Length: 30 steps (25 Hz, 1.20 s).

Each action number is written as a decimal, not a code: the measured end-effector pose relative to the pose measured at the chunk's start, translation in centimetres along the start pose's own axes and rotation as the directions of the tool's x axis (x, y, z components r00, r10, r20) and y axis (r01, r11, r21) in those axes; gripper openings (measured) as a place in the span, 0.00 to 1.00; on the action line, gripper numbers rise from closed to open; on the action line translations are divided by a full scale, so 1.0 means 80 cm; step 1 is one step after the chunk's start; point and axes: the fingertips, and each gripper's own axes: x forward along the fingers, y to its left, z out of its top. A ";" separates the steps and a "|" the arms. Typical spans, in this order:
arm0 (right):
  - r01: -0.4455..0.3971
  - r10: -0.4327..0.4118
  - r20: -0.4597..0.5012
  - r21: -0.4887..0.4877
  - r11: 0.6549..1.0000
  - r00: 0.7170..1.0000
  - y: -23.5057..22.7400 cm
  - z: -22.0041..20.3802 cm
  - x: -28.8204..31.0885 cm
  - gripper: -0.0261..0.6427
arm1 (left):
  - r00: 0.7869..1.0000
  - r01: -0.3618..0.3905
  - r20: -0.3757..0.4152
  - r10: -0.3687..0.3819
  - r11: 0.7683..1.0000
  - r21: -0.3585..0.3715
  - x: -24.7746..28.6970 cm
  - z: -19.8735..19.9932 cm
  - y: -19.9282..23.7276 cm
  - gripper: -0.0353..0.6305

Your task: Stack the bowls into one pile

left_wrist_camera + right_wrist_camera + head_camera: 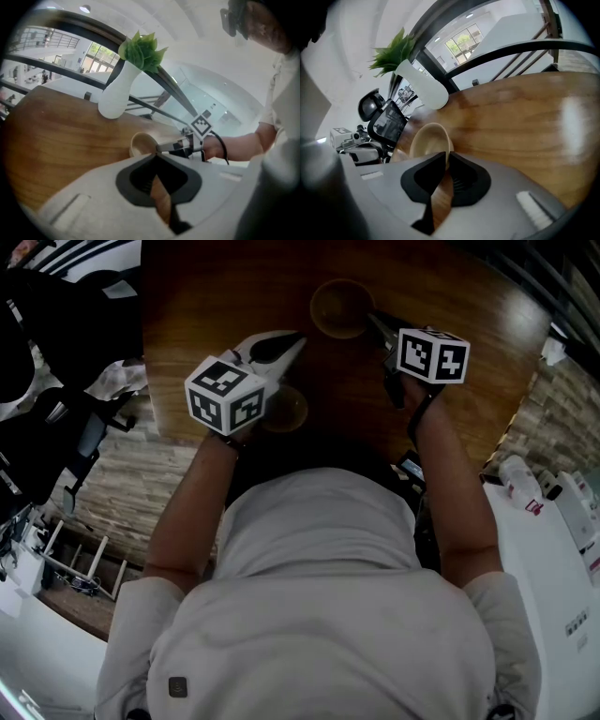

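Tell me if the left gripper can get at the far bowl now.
Probably yes: only bare table lies between the left gripper and the far bowl. But the right gripper pinches its rim, and the left jaws are shut.

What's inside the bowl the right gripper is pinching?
Nothing shows inside the bowl; it looks empty. The right gripper pinches its rim, and one jaw covers a little of the inside there.

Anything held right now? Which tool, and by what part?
The right tool pinches the far bowl by its rim. The left tool is shut on nothing.
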 end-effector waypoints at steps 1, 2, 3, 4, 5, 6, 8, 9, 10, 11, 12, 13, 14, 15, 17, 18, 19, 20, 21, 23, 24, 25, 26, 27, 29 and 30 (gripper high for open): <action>0.005 -0.005 -0.002 -0.003 1.000 1.000 0.000 -0.001 -0.001 0.07 | 1.000 -0.001 0.001 0.001 1.000 -0.001 -0.001 0.000 -0.001 0.06; 0.009 -0.009 -0.004 -0.006 1.000 1.000 0.001 -0.001 -0.003 0.06 | 1.000 -0.002 0.003 0.002 1.000 -0.001 -0.003 0.000 -0.002 0.06; 0.010 -0.010 -0.003 -0.009 1.000 1.000 0.003 -0.002 -0.005 0.06 | 1.000 -0.004 0.004 0.004 1.000 0.001 -0.004 0.000 -0.003 0.06; 0.008 -0.008 -0.002 -0.011 1.000 1.000 0.005 -0.003 -0.007 0.06 | 1.000 -0.005 0.006 0.005 1.000 0.003 -0.006 0.001 -0.005 0.06; 0.004 -0.004 0.000 -0.013 1.000 1.000 0.008 -0.004 -0.010 0.06 | 1.000 -0.006 0.009 0.006 1.000 0.007 -0.008 0.002 -0.007 0.06; 0.003 -0.003 0.004 -0.016 1.000 1.000 0.010 -0.005 -0.013 0.06 | 1.000 -0.007 0.013 0.007 1.000 0.011 -0.011 0.003 -0.009 0.06; 0.004 -0.004 0.015 -0.026 1.000 1.000 0.015 -0.005 -0.023 0.06 | 1.000 -0.009 0.022 0.009 1.000 0.019 -0.016 0.005 -0.015 0.06; 0.003 -0.002 0.020 -0.030 1.000 1.000 0.017 -0.007 -0.030 0.06 | 1.000 -0.011 0.026 0.010 1.000 0.024 -0.018 0.006 -0.020 0.06; 0.001 0.000 0.025 -0.032 0.999 1.000 0.019 -0.009 -0.037 0.06 | 0.999 -0.012 0.031 0.011 0.999 0.031 -0.021 0.006 -0.026 0.06; -0.002 0.003 0.030 -0.035 0.999 1.000 0.022 -0.012 -0.045 0.06 | 0.999 -0.013 0.036 0.011 0.999 0.038 -0.024 0.006 -0.033 0.06; -0.004 0.005 0.036 -0.037 0.999 0.999 0.026 -0.015 -0.054 0.06 | 0.999 -0.014 0.040 0.012 0.999 0.045 -0.028 0.006 -0.041 0.06; -0.006 0.007 0.044 -0.038 0.999 0.999 0.029 -0.018 -0.064 0.06 | 0.999 -0.014 0.045 0.012 0.999 0.052 -0.032 0.005 -0.050 0.06; -0.006 0.008 0.054 -0.040 0.999 0.999 0.032 -0.020 -0.074 0.06 | 0.999 -0.016 0.049 0.013 0.998 0.059 -0.036 0.005 -0.058 0.06; -0.003 0.006 0.064 -0.045 0.999 0.998 0.035 -0.022 -0.084 0.06 | 0.998 -0.018 0.055 0.014 0.998 0.067 -0.041 0.005 -0.066 0.06; -0.001 0.005 0.079 -0.055 0.998 0.997 0.042 -0.027 -0.103 0.06 | 0.997 -0.025 0.071 0.019 0.996 0.085 -0.050 0.007 -0.082 0.06; -0.002 0.007 0.086 -0.061 0.998 0.996 0.046 -0.030 -0.112 0.06 | 0.997 -0.028 0.080 0.021 0.995 0.095 -0.055 0.008 -0.089 0.06; -0.001 0.007 0.093 -0.069 0.998 0.996 0.050 -0.032 -0.122 0.06 | 0.996 -0.032 0.088 0.023 0.994 0.104 -0.061 0.009 -0.097 0.06; 0.001 0.007 0.101 -0.078 0.997 0.995 0.054 -0.036 -0.132 0.06 | 0.995 -0.036 0.096 0.025 0.993 0.113 -0.066 0.009 -0.105 0.06; 0.003 0.007 0.108 -0.087 0.996 0.994 0.058 -0.039 -0.144 0.06 | 0.994 -0.039 0.104 0.027 0.992 0.122 -0.071 0.009 -0.114 0.06; 0.004 0.009 0.124 -0.104 0.995 0.992 0.065 -0.046 -0.168 0.06 | 0.992 -0.048 0.120 0.031 0.989 0.139 -0.080 0.009 -0.133 0.06; 0.004 0.011 0.132 -0.112 0.994 0.991 0.068 -0.049 -0.179 0.06 | 0.991 -0.053 0.129 0.035 0.988 0.147 -0.084 0.009 -0.142 0.06; 0.003 0.014 0.140 -0.119 0.993 0.990 0.071 -0.053 -0.191 0.06 | 0.990 -0.060 0.139 0.039 0.986 0.155 -0.088 0.009 -0.151 0.06; 0.002 0.017 0.148 -0.127 0.992 0.989 0.072 -0.056 -0.202 0.06 | 0.988 -0.067 0.151 0.043 0.984 0.162 -0.092 0.010 -0.161 0.06; 0.002 0.019 0.155 -0.136 0.991 0.988 0.074 -0.061 -0.215 0.06 | 0.986 -0.073 0.164 0.045 0.983 0.170 -0.096 0.010 -0.173 0.06; 0.004 0.021 0.167 -0.152 0.988 0.986 0.077 -0.073 -0.245 0.06 | 0.981 -0.077 0.191 0.041 0.980 0.183 -0.103 0.009 -0.201 0.06; 0.004 0.023 0.171 -0.159 0.987 0.985 0.079 -0.080 -0.259 0.06 | 0.978 -0.077 0.204 0.038 0.979 0.188 -0.107 0.007 -0.216 0.06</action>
